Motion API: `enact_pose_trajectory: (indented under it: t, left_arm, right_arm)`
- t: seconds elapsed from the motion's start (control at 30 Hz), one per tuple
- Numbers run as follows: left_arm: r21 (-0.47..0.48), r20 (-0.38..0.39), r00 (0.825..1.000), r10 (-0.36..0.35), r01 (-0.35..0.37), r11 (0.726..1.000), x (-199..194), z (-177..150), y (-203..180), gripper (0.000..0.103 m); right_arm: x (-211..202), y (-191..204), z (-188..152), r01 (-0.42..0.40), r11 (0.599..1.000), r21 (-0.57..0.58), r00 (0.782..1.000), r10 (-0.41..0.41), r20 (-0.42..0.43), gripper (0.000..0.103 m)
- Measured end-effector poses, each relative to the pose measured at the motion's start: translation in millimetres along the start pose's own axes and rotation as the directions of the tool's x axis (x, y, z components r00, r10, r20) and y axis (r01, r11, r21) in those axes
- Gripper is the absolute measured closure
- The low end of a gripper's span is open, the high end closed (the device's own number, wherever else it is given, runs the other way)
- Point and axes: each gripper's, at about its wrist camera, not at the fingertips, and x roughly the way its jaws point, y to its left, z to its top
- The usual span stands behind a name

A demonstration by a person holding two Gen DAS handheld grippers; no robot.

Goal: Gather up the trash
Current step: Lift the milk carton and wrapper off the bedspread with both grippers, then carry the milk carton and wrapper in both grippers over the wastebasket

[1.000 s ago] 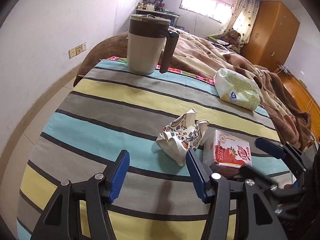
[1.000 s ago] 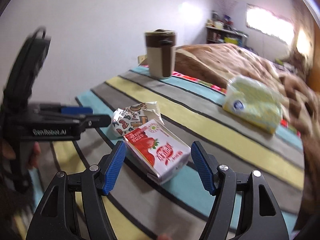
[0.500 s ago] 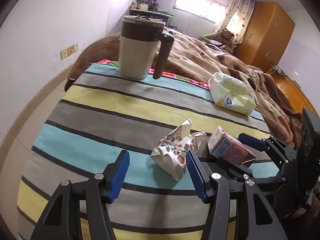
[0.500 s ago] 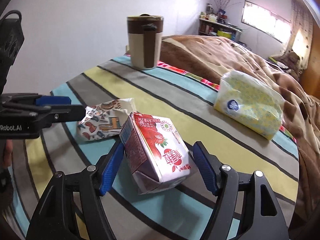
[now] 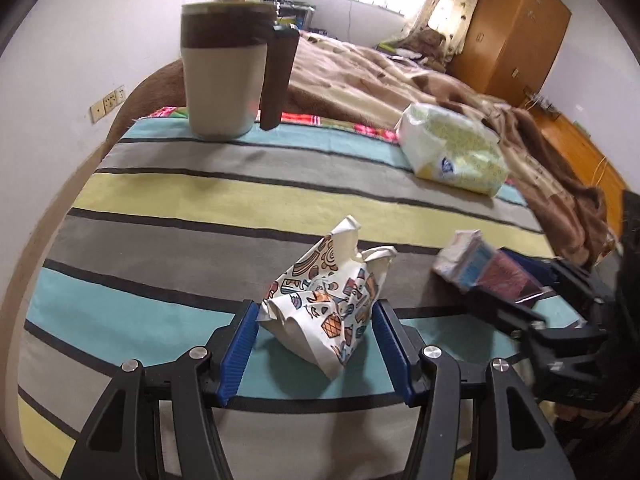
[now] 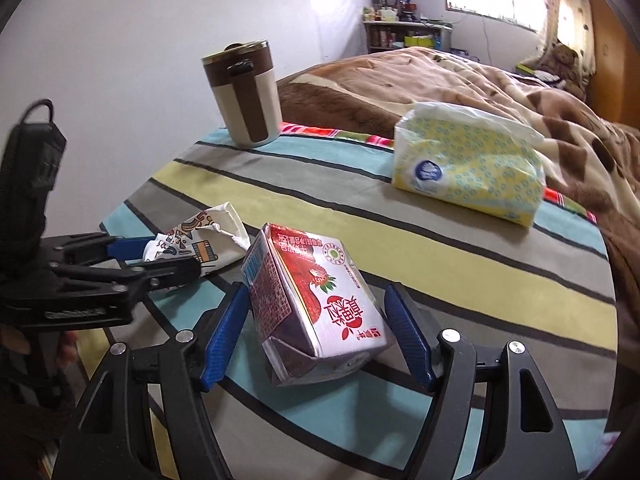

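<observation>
Straddling a crumpled printed paper wrapper [image 5: 332, 304], the left gripper [image 5: 316, 344] is sitting with its blue pads just beside the wrapper's two sides; whether they are pressing on it cannot be told from the left wrist view. The right gripper [image 6: 318, 334] is framing a strawberry drink carton [image 6: 316, 308], which is lying tilted between the pads. The left pad is touching or nearly touching the carton's side, while a narrow gap is showing at the right pad, so its jaws are standing apart.

Both items are resting on a striped cloth [image 5: 200, 200]. Ahead of the left gripper and slightly to its left, one brown-and-cream mug [image 5: 232, 72] with a handle is standing upright at the cloth's far edge. Ahead and to its right, one yellow tissue pack [image 5: 452, 152] is lying on the cloth, well apart from the wrapper. A brown blanket [image 6: 460, 76] is covering the bed beyond the cloth, and a wooden wardrobe [image 5: 516, 24] is standing at the far right.

Nothing is lying between either gripper and its item. The two grippers are working side by side, close together.

Count: one wrapper, one carton, one mug, one tissue pack.
</observation>
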Motion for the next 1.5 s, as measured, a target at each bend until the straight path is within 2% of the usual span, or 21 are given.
enact_pose_trajectory:
  t: [0.3, 0.53, 0.93, 1.5]
  left_arm:
    - [-0.004, 0.009, 0.999, 0.038, -0.038, 0.999, 10.0, 7.5, -6.9, 0.045]
    - [-0.04, 0.031, 0.999, 0.019, -0.018, 0.999, 4.8, 3.9, -9.4, 0.047]
    - [-0.028, 0.089, 0.996, -0.024, 0.026, 0.999, -31.4, -12.9, -37.4, 0.047]
    - [0.064, 0.176, 0.981, -0.087, 0.077, 0.995, -103.8, -57.4, -121.3, 0.047]
  right_arm:
    - [-7.2, -5.3, -5.5, -0.009, 0.999, 0.034, 1.0, 0.008, 0.025, 0.035]
    - [-13.2, -6.9, -10.0, -0.017, 0.998, 0.055, 0.999, 0.015, 0.044, 0.037]
    - [-42.3, -15.7, -23.3, -0.015, 0.993, 0.116, 0.995, 0.003, 0.103, 0.039]
    - [-131.6, -39.0, -67.5, 0.014, 0.98, 0.197, 0.975, -0.057, 0.215, 0.039]
